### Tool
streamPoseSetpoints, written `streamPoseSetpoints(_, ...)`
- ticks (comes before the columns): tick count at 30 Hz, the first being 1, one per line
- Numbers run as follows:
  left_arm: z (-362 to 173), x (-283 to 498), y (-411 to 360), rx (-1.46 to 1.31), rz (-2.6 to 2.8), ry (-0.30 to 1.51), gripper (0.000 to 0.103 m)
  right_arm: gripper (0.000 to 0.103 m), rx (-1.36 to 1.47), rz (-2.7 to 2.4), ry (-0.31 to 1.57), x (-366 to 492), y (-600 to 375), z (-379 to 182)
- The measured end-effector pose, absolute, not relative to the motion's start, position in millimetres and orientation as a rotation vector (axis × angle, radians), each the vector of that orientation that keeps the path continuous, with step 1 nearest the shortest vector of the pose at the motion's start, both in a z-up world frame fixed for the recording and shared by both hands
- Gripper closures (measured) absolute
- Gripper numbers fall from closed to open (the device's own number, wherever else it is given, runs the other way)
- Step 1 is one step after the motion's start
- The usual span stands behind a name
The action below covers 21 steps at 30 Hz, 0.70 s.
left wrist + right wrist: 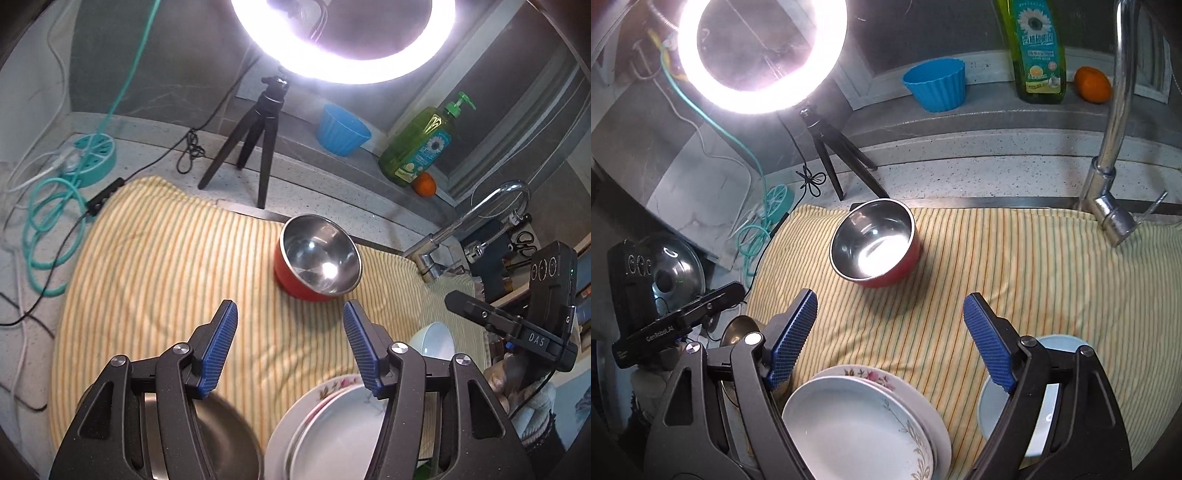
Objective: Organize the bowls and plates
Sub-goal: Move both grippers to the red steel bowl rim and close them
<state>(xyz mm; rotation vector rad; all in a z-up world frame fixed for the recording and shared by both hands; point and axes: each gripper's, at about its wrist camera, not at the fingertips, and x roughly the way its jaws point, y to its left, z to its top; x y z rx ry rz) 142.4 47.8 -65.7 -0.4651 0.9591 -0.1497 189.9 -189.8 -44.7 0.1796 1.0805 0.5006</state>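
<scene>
Striped towel [1015,280] holds a red bowl [875,242] and stacked plates [864,421]; left gripper [290,347] and right gripper [890,336] hover released, empty.

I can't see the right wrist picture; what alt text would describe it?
An open right gripper hovers over a striped towel with two stacked white plates below it, a red steel-lined bowl ahead and a pale blue bowl at right.

Ring light [761,55] on tripod [842,155], lit. Green soap bottle [1036,48], orange fruit [1092,84], probably a tangerine. Faucet [1112,147] over striped towel [1015,277].
</scene>
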Motion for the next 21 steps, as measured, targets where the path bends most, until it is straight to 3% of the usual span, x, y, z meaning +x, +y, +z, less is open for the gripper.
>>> streamPoseSetpoints(6, -79, 176, 40, -0.483, -0.164, 1.003, 0.049, 0.031, 0.245, 0.526, 1.148, 220, -187, -65)
streamPoseSetpoints(12, -99, 204, 44, -0.546, -0.173, 1.065, 0.057, 0.045, 0.296, 0.543, 1.203, 242, -182, -87)
streamPoseSetpoints(21, -117, 233, 41, -0.564, -0.176, 1.114, 0.074, 0.057, 0.352, 0.534, 1.25, 266, -178, -108)
